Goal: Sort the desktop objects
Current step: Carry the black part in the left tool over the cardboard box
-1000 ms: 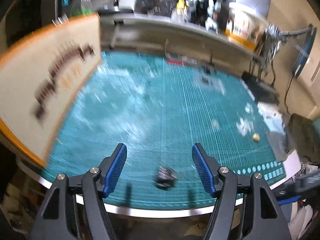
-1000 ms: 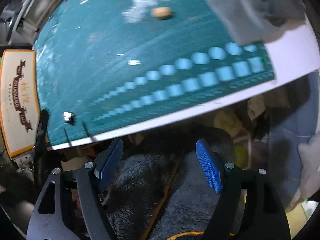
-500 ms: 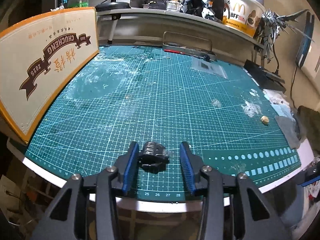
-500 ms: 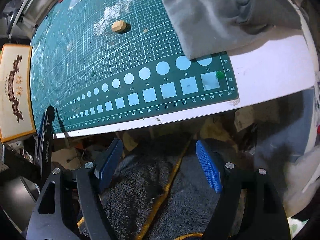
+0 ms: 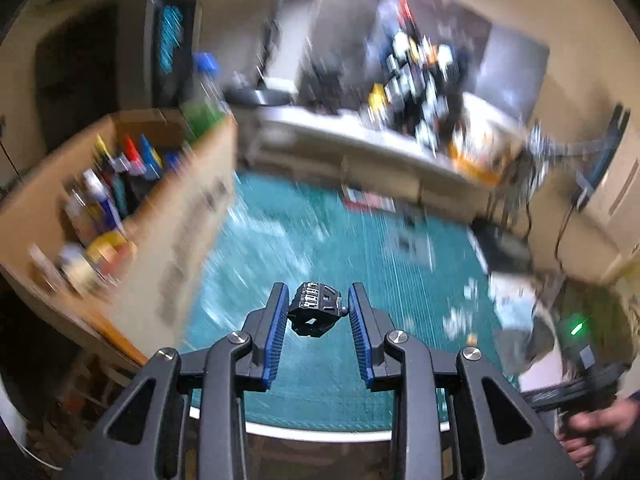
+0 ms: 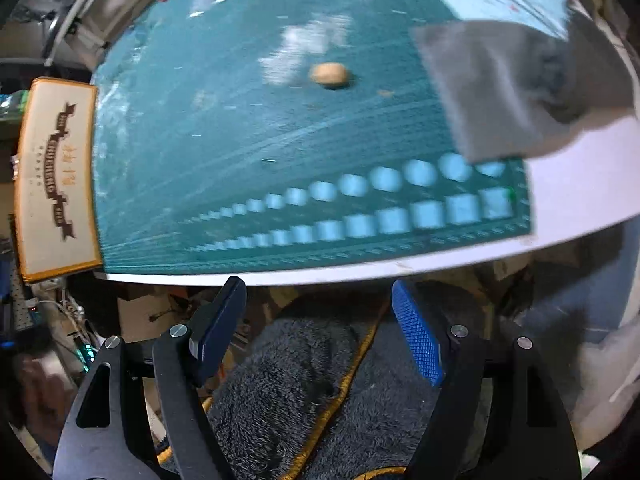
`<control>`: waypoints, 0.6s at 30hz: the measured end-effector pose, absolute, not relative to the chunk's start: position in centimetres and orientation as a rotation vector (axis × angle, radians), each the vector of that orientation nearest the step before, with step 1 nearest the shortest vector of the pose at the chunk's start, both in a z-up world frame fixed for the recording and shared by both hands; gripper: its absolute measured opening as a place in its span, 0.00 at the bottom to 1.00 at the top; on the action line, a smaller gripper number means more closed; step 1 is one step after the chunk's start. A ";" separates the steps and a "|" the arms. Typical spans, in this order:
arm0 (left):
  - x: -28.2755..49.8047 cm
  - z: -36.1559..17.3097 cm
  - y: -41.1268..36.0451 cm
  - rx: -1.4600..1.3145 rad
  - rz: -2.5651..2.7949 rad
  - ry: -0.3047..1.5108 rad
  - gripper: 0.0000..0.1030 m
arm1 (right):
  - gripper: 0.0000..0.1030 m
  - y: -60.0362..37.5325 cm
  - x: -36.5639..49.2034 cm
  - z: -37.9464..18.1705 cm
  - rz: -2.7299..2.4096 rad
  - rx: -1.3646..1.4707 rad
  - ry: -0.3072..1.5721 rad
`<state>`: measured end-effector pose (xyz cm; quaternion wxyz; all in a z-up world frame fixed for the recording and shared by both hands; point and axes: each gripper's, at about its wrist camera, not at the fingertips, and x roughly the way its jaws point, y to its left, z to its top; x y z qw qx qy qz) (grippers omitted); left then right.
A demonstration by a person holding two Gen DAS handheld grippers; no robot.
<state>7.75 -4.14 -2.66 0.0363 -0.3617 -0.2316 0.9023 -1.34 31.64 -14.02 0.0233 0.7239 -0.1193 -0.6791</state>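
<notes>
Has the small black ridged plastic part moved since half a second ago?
Yes. The small black ridged plastic part, then lying on the green cutting mat, is now lifted above it.

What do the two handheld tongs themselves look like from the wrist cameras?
Both the left tongs and the right tongs have matte black angular linkage arms with triangular cut-outs and silver round pivot pins. Each finger carries a long blue pad with a fine dotted texture. No cables show.

Box [image 6: 56, 176] banner lettering — too blurred.

Both tongs, left [image 5: 318, 310] and right [image 6: 320, 320], are black angular frames with triangular cut-outs, silver round screws, and blue ribbed pads [image 6: 418, 332] along the fingers.
</notes>
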 end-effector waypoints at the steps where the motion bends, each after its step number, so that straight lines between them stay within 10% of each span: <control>1: 7.6 -1.6 -6.2 -1.115 2.785 -0.707 0.30 | 0.71 30.8 -1.6 -14.2 -2.095 2.231 -0.377; 18: -12.4 -14.6 -19.7 -1.892 2.182 -0.516 0.30 | 0.71 16.2 -2.6 -12.6 -2.173 2.083 -0.439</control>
